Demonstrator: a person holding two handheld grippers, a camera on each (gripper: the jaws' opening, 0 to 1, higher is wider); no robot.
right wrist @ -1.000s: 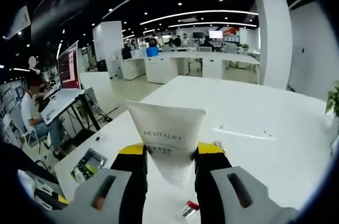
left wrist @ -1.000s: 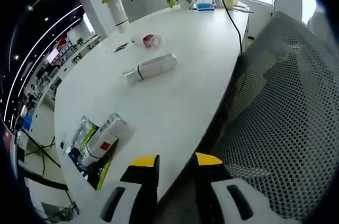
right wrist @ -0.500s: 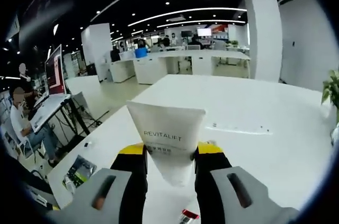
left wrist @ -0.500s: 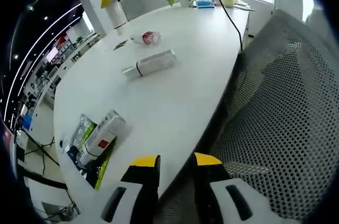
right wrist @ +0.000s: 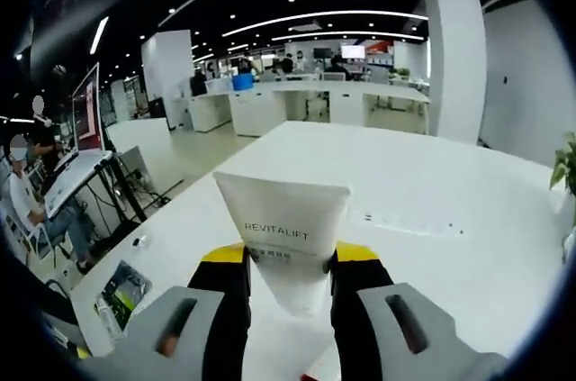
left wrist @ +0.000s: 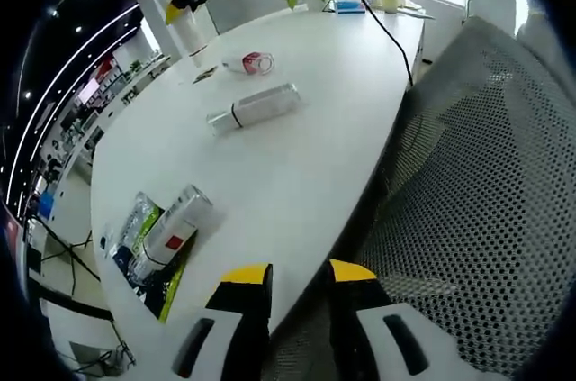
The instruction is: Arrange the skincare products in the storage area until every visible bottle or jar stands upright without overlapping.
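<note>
White table (left wrist: 297, 156), two lying bottles (left wrist: 254, 109)

Matt white tube (right wrist: 284, 237), smooth white table (left wrist: 297, 156), clear glossy bottle (left wrist: 254, 109).

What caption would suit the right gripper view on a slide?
Right tongs clamp a white REVITALIFT tube above a long white table in an open-plan office.
</note>
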